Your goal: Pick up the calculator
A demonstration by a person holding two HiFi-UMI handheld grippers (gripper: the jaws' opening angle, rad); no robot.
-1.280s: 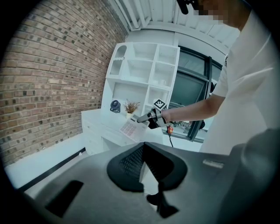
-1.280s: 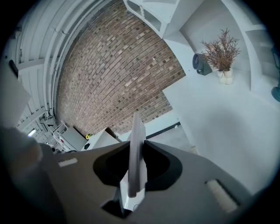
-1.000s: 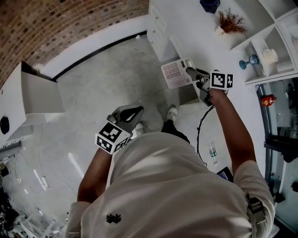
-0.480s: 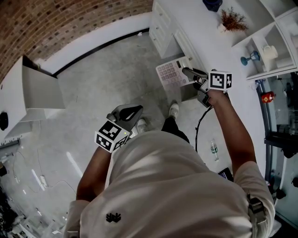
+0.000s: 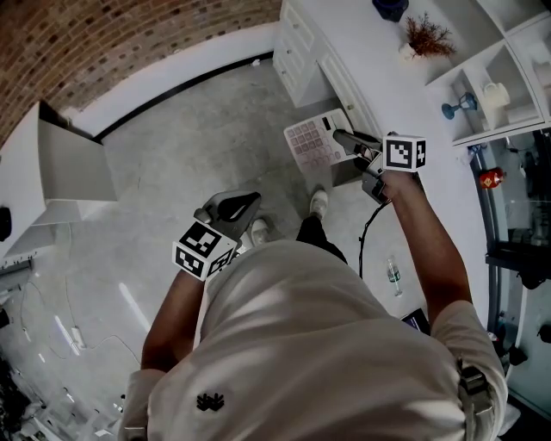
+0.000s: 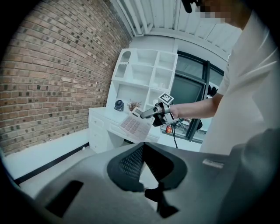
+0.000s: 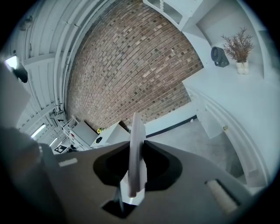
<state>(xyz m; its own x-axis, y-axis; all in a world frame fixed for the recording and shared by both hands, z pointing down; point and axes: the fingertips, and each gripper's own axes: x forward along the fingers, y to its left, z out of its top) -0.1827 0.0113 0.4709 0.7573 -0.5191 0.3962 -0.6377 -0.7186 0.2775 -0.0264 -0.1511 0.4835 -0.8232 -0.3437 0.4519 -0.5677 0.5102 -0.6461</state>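
The calculator (image 5: 308,139) is a pale slab with a grid of keys. It hangs in the air over the floor, just off the white desk (image 5: 344,52), keys tilted toward me. My right gripper (image 5: 344,138) is shut on its right edge. In the right gripper view the calculator (image 7: 137,144) shows edge-on, clamped between the jaws of the right gripper (image 7: 135,168). My left gripper (image 5: 244,203) hovers low by my body, shut and holding nothing. From the left gripper view I see the calculator (image 6: 133,125) and the right gripper (image 6: 151,114) ahead, beyond the left gripper (image 6: 142,151).
A dried plant in a pot (image 5: 424,39) and a dark round object (image 5: 389,9) stand on the desk. White shelves (image 5: 495,95) with cups sit at the right. A white cabinet (image 5: 52,172) stands at the left by the brick wall (image 5: 103,43). A bottle (image 5: 393,276) lies on the floor.
My right gripper has carried the calculator leftward, away from the desk and out over the floor. The left gripper has shifted slightly and stays shut.
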